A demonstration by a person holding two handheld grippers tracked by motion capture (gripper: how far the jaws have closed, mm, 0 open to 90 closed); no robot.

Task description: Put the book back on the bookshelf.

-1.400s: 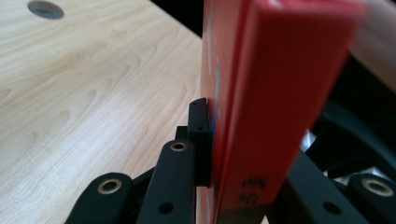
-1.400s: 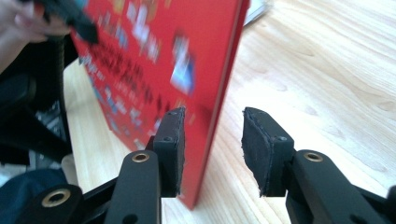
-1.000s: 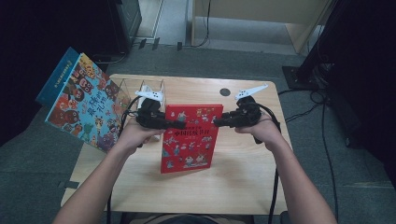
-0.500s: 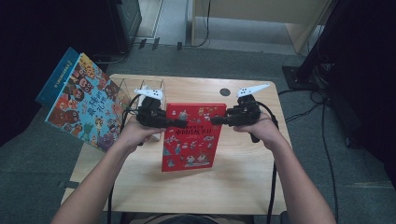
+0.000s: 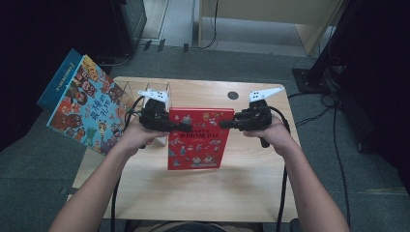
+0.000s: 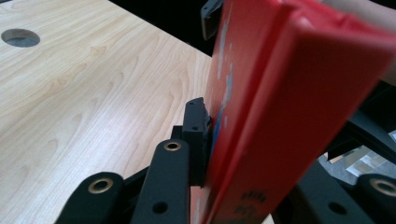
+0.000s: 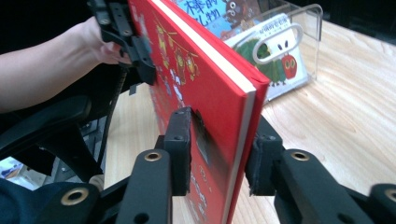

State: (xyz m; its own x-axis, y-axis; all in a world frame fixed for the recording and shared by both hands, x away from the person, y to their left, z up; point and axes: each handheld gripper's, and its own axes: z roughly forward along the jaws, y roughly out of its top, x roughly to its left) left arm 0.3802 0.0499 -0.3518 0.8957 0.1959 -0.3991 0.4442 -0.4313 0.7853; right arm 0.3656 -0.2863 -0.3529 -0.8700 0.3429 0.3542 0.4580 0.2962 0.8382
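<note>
2 tools carry 1 red book [image 5: 198,137] between them, lifted off the worktop [image 5: 203,193] and tilted so its cover faces up toward the person. the left tool [image 5: 186,127] bites the book's left edge near the top, and the right tool [image 5: 226,124] bites the opposite edge at about the same height, which probably keeps the hardcover level and stops it swinging as it would from 1 grip.

in the left gripper view the left tool [image 6: 233,154] is clamped on the book [image 6: 280,93], 1 pad pressed flat on the cover and the other jaw behind the back board; its jaws have just been easing a little wider, with the book between them. in the right gripper view the right tool [image 7: 217,154] has been closing further on the book [image 7: 196,84]; the cover-side pad touches the cover and the other jaw stands at the back board, so i judge it clamped too.

beyond the left tool stands a clear acrylic book holder [image 5: 145,94] with a caterpillar picture book [image 7: 275,60] in it, and a large illustrated book [image 5: 84,108] leans off the worktop's edge beside that. the upright hold suits sliding the red book into that holder spine down, though that is only my reading.
</note>
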